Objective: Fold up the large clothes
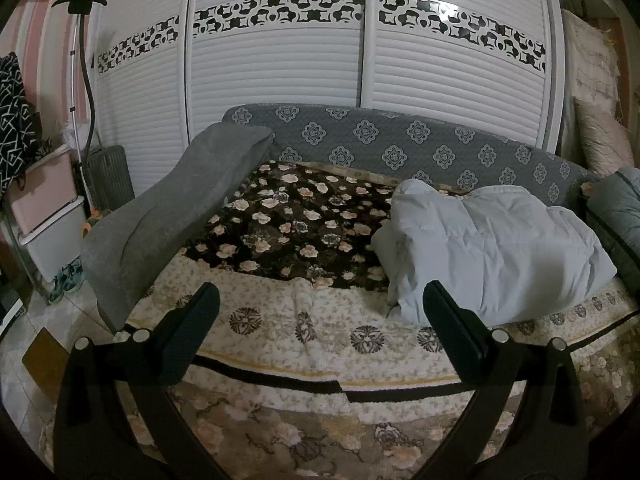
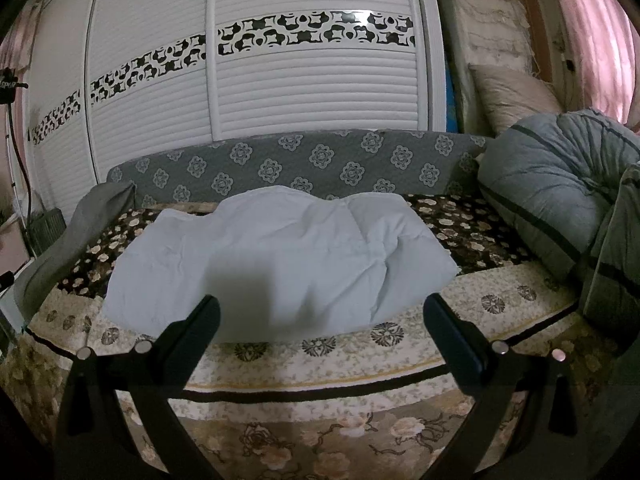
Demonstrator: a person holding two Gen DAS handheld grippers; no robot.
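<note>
A pale blue padded garment lies folded in a thick bundle on the floral blanket of the bed. In the right wrist view the same garment fills the middle of the bed. My left gripper hangs open above the bed's near edge, to the left of the bundle, with nothing between its fingers. My right gripper is open too, just short of the bundle's near edge, holding nothing.
A grey patterned headboard runs behind the bed, with a white slatted wardrobe beyond. A grey cushion leans at the bed's left side. A grey striped duvet is piled at the right. Storage boxes stand on the floor at left.
</note>
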